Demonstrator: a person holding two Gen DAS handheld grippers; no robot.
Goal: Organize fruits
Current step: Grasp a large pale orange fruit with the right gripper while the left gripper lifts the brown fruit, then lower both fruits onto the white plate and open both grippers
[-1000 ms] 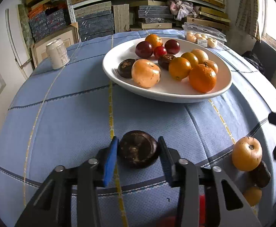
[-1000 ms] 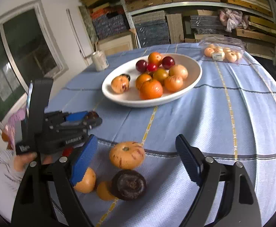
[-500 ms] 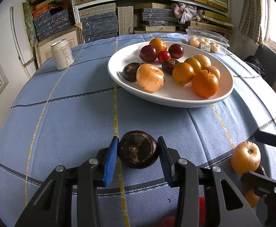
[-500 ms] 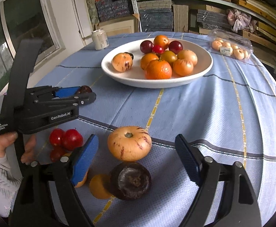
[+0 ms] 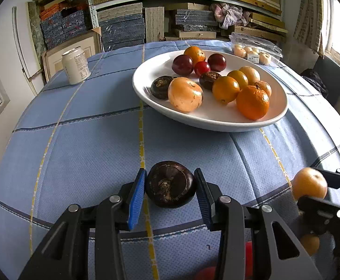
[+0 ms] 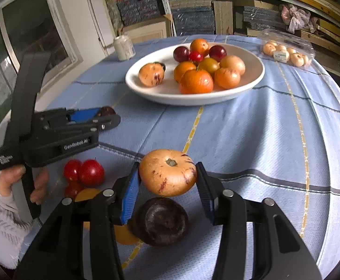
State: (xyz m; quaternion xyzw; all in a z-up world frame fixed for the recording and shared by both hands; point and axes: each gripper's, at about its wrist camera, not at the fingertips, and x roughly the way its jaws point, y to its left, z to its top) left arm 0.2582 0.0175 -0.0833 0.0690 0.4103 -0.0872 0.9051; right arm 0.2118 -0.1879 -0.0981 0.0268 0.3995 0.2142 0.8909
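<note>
My left gripper (image 5: 170, 192) is shut on a dark brown fruit (image 5: 170, 190) and holds it above the blue cloth, short of the white bowl (image 5: 279, 114) that holds several orange, red and dark fruits. My right gripper (image 6: 167, 182) is shut on a pale orange speckled fruit (image 6: 167, 172), which also shows at the right edge of the left wrist view (image 5: 309, 183). Under it on the cloth lie a dark fruit (image 6: 160, 224), small orange fruits (image 6: 123, 234) and red fruits (image 6: 91, 172). The left gripper shows in the right wrist view (image 6: 104, 114).
A drink can (image 5: 76, 65) stands at the far left of the table. A clear plastic pack of small pale fruits (image 5: 253, 52) lies beyond the bowl. Shelves of stacked boxes (image 5: 123, 30) fill the back wall. A window (image 6: 23, 53) is on the left.
My right gripper has closed on the pale orange fruit, which was between open jaws before. My left gripper has moved toward the bowl with the dark fruit in it.
</note>
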